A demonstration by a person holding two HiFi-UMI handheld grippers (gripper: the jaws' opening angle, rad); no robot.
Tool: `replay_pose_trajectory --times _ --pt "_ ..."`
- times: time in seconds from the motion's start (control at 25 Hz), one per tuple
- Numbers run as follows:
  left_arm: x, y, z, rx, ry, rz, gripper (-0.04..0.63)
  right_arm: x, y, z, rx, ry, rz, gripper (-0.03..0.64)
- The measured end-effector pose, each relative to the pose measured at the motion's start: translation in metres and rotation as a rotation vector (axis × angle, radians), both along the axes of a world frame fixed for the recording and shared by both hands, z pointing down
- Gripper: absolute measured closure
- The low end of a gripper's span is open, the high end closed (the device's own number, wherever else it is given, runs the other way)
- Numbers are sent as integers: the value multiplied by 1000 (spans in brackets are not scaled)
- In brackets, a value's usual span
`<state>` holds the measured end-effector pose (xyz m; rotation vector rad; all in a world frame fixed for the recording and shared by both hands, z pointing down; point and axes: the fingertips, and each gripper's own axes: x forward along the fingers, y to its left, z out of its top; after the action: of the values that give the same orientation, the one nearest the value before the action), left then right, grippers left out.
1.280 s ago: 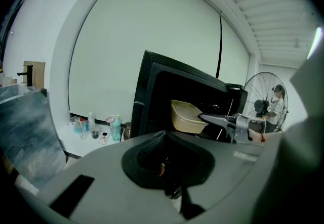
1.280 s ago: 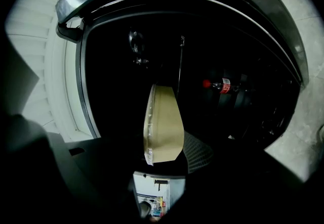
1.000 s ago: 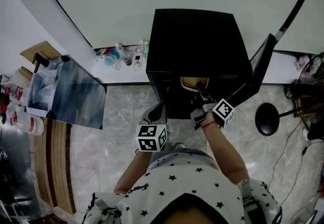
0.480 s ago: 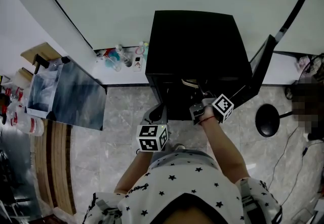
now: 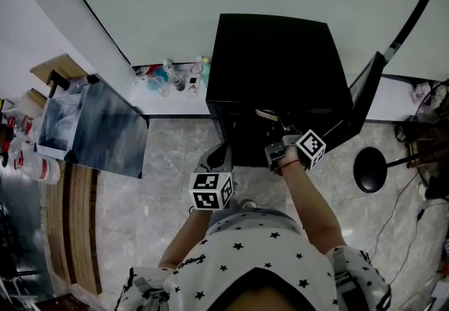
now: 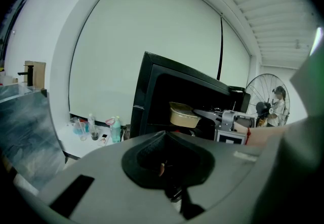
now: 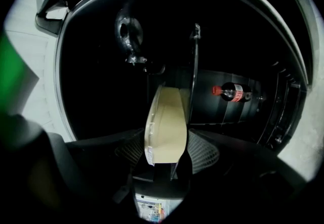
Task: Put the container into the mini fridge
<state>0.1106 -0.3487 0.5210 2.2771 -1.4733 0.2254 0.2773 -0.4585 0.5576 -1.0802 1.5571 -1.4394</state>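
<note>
The black mini fridge (image 5: 273,57) stands on the floor with its door (image 5: 361,102) swung open to the right. My right gripper (image 5: 275,126) reaches into the opening and holds the beige lidded container (image 5: 265,114) inside. In the right gripper view the container (image 7: 164,127) sits between both mesh pads (image 7: 205,153), next to a glass shelf edge (image 7: 194,76). The jaws are opening, and the pads still touch the container. My left gripper (image 5: 216,156) hangs in front of the fridge, shut and empty. From the left gripper view the container (image 6: 183,115) shows in the dark opening.
A cola bottle (image 7: 234,91) lies in the door rack. Small bottles (image 5: 168,78) stand on the white ledge left of the fridge. A glass-topped table (image 5: 91,127) is at the left, a black round base (image 5: 370,168) at the right. A fan (image 6: 263,96) and a person (image 6: 277,102) are beyond.
The right gripper has pushed the container deeper into the fridge, so less of it shows under the fridge top. The left gripper has stayed put.
</note>
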Motion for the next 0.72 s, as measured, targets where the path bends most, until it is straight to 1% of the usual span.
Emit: replay_pose_trajectory --times 0.16,0.2,0.32,0.56,0.72 --pt "-5 5 0 -3 5 -9 583 -3 2 -4 23 19 -9 336" --pt "-6 7 0 -4 6 -9 583 -4 3 -5 24 26 -13 317" --pt "-9 13 1 -3 5 -6 583 -8 11 -2 19 48 -21 285" --pt "-16 28 -1 7 9 3 583 -13 39 0 11 71 -26 281" --pt "-26 41 -3 13 12 4 583 -23 60 -12 48 154 -36 282"
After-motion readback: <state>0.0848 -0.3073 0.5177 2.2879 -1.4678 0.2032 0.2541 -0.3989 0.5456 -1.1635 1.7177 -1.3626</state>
